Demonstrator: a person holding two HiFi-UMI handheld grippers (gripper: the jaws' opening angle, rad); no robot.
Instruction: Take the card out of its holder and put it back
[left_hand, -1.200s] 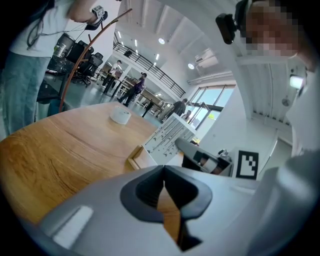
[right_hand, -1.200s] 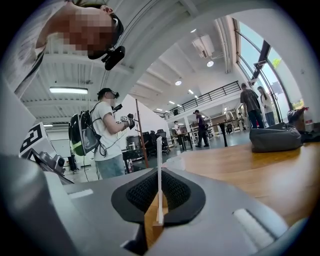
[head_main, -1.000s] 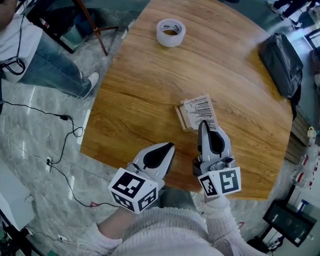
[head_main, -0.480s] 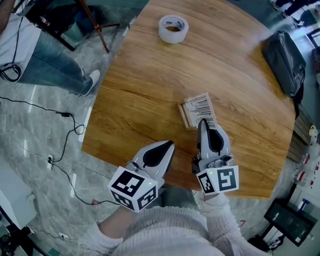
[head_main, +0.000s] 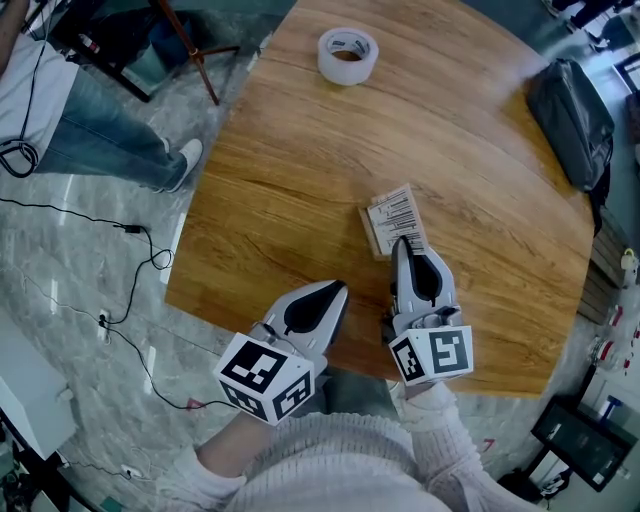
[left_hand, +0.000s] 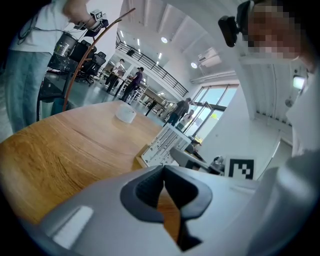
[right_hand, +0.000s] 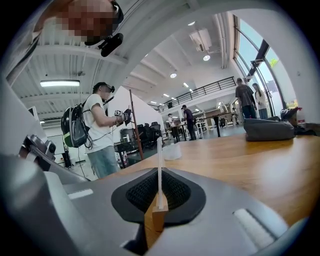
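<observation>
A white card (head_main: 397, 213) printed with barcodes stands upright over a small wooden holder (head_main: 370, 233) on the round wooden table (head_main: 300, 170). My right gripper (head_main: 401, 244) is shut on the card's near edge. In the right gripper view the card (right_hand: 159, 162) is a thin white line between the pads, and its lower edge meets the top of the holder (right_hand: 156, 216). My left gripper (head_main: 338, 291) is shut on nothing, near the table's front edge and left of the right gripper. From the left gripper view the card (left_hand: 162, 144) and holder (left_hand: 141, 156) stand to the right ahead.
A roll of tape (head_main: 347, 55) lies at the table's far side. A black bag (head_main: 572, 115) rests at the right edge. A person (head_main: 90, 110) stands on the floor at the left, near a cable (head_main: 130, 235) and a stand (head_main: 190, 55).
My right gripper has sunk a little with the card, bringing it down onto the holder. The left gripper has stayed where it was.
</observation>
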